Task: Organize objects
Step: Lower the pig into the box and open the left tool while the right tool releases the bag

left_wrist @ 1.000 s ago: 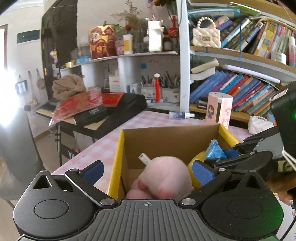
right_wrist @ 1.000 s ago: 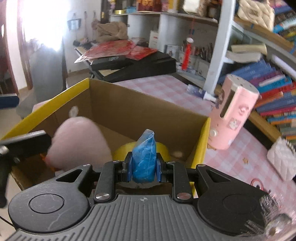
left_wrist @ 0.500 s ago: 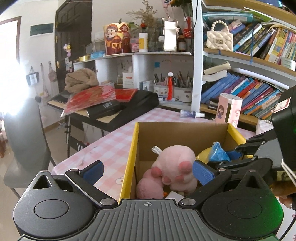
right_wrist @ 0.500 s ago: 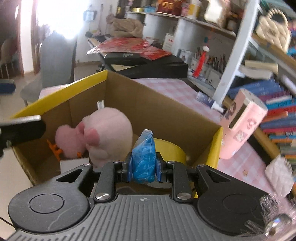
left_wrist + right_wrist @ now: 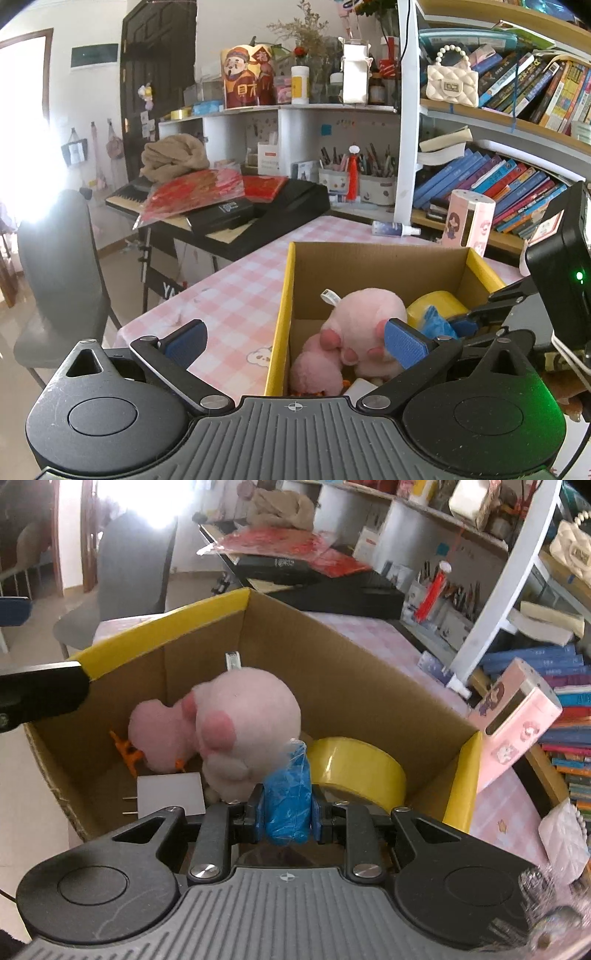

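Observation:
A cardboard box [image 5: 373,266] [image 5: 351,675] with yellow-edged flaps stands on the pink checked table. Inside it lie a pink plush toy [image 5: 364,325] [image 5: 236,723], a yellow tape roll [image 5: 434,306] [image 5: 358,771], a white plug adapter [image 5: 170,794] and a small orange piece [image 5: 125,751]. My right gripper [image 5: 287,812] is shut on a blue plastic packet [image 5: 288,805] [image 5: 437,323], held over the box's near right side. My left gripper [image 5: 291,338] is open with nothing between its fingers, hovering at the box's near left corner.
A pink cylindrical dispenser [image 5: 469,221] [image 5: 517,716] stands behind the box near the bookshelf [image 5: 509,177]. A spray bottle [image 5: 393,228] lies at the table's back. A keyboard stand with red packets [image 5: 207,195] and a grey chair [image 5: 59,266] stand to the left.
The pink plush dropped from my left gripper's reach into the box and settled there. My right gripper, still holding the blue packet, shifted slightly over the box and rolled.

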Available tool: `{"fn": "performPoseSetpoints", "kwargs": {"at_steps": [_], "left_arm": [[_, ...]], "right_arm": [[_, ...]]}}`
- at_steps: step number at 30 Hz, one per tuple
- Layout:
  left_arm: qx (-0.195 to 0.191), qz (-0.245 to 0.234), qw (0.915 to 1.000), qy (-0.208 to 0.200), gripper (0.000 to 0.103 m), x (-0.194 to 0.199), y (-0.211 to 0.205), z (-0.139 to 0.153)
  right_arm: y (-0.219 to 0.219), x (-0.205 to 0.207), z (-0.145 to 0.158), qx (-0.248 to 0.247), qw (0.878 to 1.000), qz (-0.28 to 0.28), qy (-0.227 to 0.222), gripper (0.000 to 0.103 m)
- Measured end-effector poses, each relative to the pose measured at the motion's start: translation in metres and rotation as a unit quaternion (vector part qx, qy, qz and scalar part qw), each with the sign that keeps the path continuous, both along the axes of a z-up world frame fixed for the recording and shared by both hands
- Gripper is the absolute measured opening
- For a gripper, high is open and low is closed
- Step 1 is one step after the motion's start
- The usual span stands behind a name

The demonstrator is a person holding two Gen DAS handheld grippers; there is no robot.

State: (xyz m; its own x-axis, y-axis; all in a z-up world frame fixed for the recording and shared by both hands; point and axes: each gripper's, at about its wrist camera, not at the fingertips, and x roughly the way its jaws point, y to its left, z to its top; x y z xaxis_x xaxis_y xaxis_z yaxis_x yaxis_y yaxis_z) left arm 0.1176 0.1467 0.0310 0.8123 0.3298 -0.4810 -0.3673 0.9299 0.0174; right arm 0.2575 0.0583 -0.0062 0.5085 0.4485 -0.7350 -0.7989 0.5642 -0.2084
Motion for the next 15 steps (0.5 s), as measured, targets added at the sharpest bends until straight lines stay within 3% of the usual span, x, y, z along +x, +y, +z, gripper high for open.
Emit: {"fn": "performPoseSetpoints", "kwargs": {"at_steps": [5,8,15], "left_arm": [[0.000,-0.006,1.0000,-0.002,0.103,-0.001,0.000,0.001],[-0.002,-0.010,0.9999,-0.005,0.103,-0.003,0.000,0.002],[-0.007,-0.024,0.9996,-0.015,0.103,-0.011,-0.002,0.007]], "right_arm": [[0.000,0.000,0.001,0.005,1.000,-0.012,0.005,0.024],[-0.004,-0.005,0.006,0.023,0.999,-0.025,0.002,0.040],[-0.022,-0.026,0.026,0.067,0.996,-0.063,-0.019,0.056]]}}
